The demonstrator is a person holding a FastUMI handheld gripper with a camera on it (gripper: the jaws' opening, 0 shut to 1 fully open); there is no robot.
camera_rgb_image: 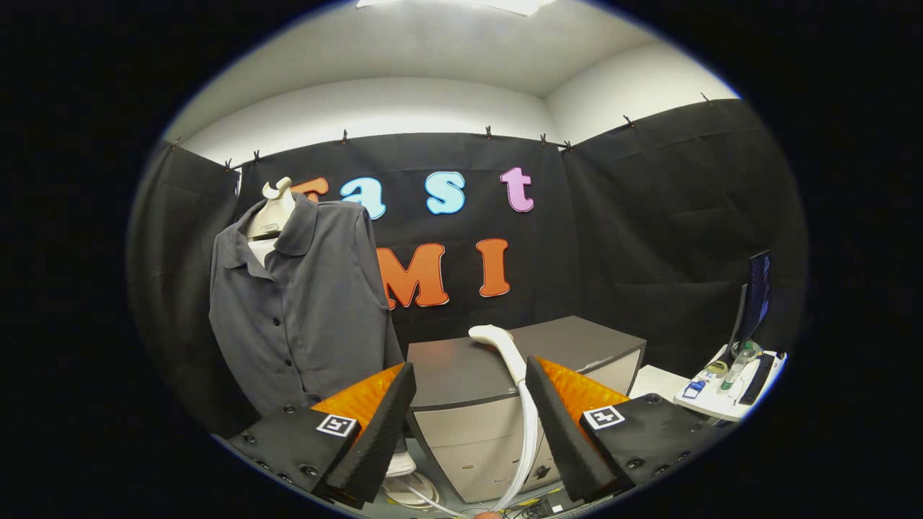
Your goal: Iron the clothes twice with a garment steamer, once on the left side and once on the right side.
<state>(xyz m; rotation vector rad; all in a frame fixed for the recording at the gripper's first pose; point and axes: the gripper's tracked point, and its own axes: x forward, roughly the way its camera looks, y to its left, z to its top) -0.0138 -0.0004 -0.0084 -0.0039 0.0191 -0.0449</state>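
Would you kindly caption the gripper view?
Open gripper faces steamer head on a grey cabinet, beside a shirt.

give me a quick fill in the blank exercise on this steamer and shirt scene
1. The grey shirt hangs on a ____.
2. The white steamer head rests on top of the grey ____.
3. The gripper fingers are ____, holding nothing.
4. By the fingers, the shirt stands ahead and to the ____.

Missing words: mannequin; cabinet; open; left
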